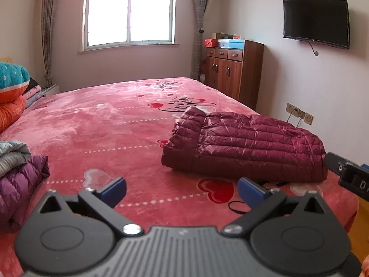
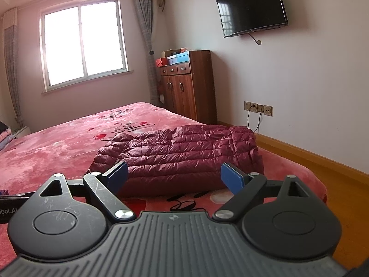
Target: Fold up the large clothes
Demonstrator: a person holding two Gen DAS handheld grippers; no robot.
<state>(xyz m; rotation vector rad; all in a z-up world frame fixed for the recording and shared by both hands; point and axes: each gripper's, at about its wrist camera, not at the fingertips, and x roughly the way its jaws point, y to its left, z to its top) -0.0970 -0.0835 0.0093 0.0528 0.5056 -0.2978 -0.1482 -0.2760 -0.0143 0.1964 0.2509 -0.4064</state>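
A maroon quilted down jacket (image 1: pixel 244 143) lies folded into a compact block on the pink heart-print bed (image 1: pixel 103 124), near its right front corner. It also shows in the right wrist view (image 2: pixel 182 154). My left gripper (image 1: pixel 182 190) is open and empty, held above the bed in front of and left of the jacket. My right gripper (image 2: pixel 174 176) is open and empty, just short of the jacket's near edge. The right gripper's body shows at the right edge of the left wrist view (image 1: pixel 348 173).
A purple down jacket and grey garment (image 1: pixel 16 175) lie at the bed's left edge. Teal and orange pillows (image 1: pixel 11 92) sit at the far left. A wooden cabinet (image 2: pixel 189 87), wall TV (image 2: pixel 252 7), wall sockets with a cable (image 2: pixel 257 109) and wooden floor (image 2: pixel 322 180) are to the right.
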